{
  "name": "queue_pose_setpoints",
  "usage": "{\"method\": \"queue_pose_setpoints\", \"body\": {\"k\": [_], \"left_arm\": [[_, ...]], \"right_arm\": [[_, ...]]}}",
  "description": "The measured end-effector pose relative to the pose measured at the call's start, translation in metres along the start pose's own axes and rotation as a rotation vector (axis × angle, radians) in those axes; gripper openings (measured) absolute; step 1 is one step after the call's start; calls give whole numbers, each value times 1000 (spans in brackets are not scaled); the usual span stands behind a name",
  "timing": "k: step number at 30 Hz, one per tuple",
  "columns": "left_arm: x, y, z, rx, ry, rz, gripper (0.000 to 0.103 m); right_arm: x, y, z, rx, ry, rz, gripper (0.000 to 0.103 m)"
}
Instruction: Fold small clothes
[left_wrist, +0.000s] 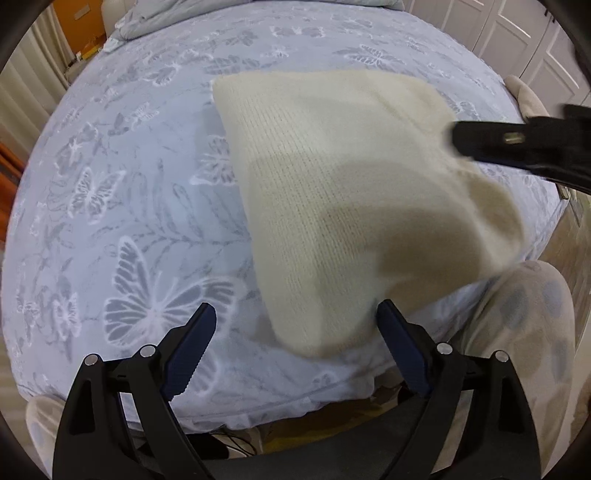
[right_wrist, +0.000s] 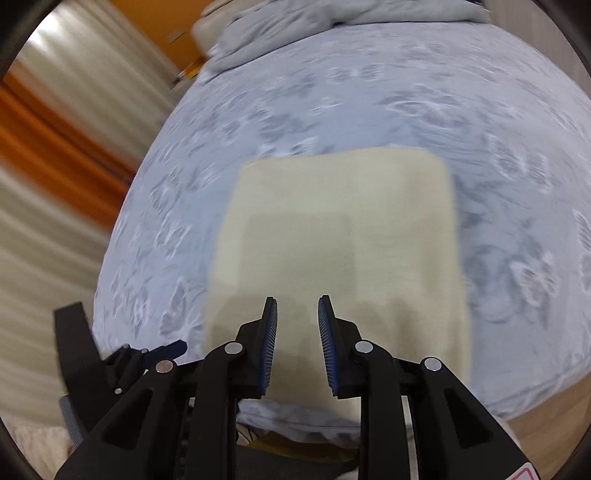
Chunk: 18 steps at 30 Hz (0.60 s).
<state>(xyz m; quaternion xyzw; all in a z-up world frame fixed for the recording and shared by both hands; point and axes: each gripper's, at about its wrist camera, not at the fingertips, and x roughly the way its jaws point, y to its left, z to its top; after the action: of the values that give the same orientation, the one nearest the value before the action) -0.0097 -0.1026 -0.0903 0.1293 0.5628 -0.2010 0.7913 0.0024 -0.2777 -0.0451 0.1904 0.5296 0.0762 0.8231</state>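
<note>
Both the left gripper (left_wrist: 295, 347) and right gripper (right_wrist: 297, 345) hover with fingers apart, holding nothing, over the cream knit garment (left_wrist: 332, 206) lying folded near the bed's (left_wrist: 129, 184) front edge, so little seems left beyond tidying.

There is one cream knitted cloth (left_wrist: 332, 206); one bed cover (left_wrist: 129, 184) with butterflies; one crumpled blanket (right_wrist: 332, 22); two grippers, left gripper (left_wrist: 295, 347) and right gripper (right_wrist: 297, 343).
</note>
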Motion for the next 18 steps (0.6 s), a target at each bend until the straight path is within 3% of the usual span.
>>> {"method": "queue_pose_setpoints", "body": {"k": [4, 7, 9, 11, 13, 16, 18], "left_arm": [[-20, 12, -14, -25, -3, 19, 87], [-28, 23, -19, -67, -2, 4, 87], [-33, 28, -17, -81, -10, 9, 87], [-38, 31, -10, -96, -31, -12, 87], [-42, 30, 3, -120, -55, -45, 89], [-36, 24, 25, -160, -56, -100, 89], [-31, 18, 38, -176, -55, -120, 89]], "right_arm": [[63, 17, -19, -101, 117, -47, 19], [47, 3, -15, 3, 118, 35, 17], [13, -11, -9, 66, 53, 40, 18], [-25, -26, -9, 75, -42, -12, 25], [-47, -49, -12, 119, -89, -74, 41], [-45, -83, -15, 174, -50, -148, 48], [-20, -98, -17, 200, 17, -140, 55]]}}
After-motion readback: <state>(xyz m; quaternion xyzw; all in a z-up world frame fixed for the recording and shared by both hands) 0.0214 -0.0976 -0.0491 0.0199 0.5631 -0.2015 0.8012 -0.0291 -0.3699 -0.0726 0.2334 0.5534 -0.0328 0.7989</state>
